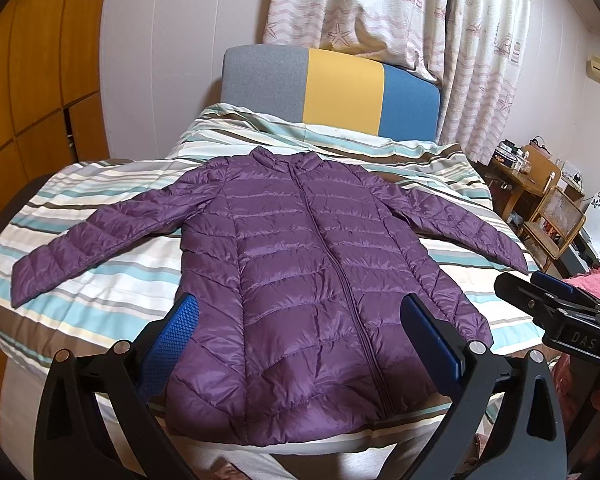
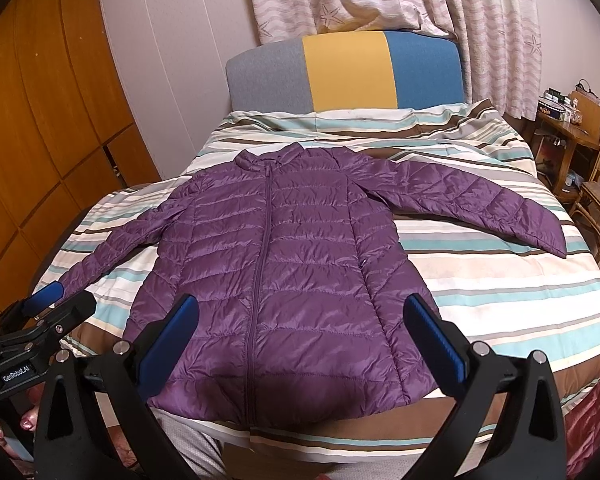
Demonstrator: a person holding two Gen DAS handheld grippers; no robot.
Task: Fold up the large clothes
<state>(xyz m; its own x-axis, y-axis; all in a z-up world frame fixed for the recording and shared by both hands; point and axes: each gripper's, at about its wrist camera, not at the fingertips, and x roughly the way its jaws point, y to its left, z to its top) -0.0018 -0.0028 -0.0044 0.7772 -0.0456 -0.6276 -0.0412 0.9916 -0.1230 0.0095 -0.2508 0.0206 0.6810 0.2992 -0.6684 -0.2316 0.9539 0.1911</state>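
A purple quilted puffer jacket (image 1: 300, 280) lies flat and zipped on the striped bed cover, collar toward the headboard, both sleeves spread out to the sides; it also shows in the right wrist view (image 2: 284, 280). My left gripper (image 1: 300, 312) is open and empty, held above the jacket's hem. My right gripper (image 2: 300, 312) is open and empty, also above the hem. The right gripper shows at the right edge of the left wrist view (image 1: 548, 292). The left gripper shows at the lower left of the right wrist view (image 2: 48, 300).
The striped duvet (image 2: 500, 304) covers the bed. A grey, yellow and blue headboard (image 1: 332, 88) stands at the far end below patterned curtains (image 1: 380, 8). Wooden cupboards (image 2: 40, 140) are at the left. A wooden desk and chair (image 1: 548, 208) stand at the right.
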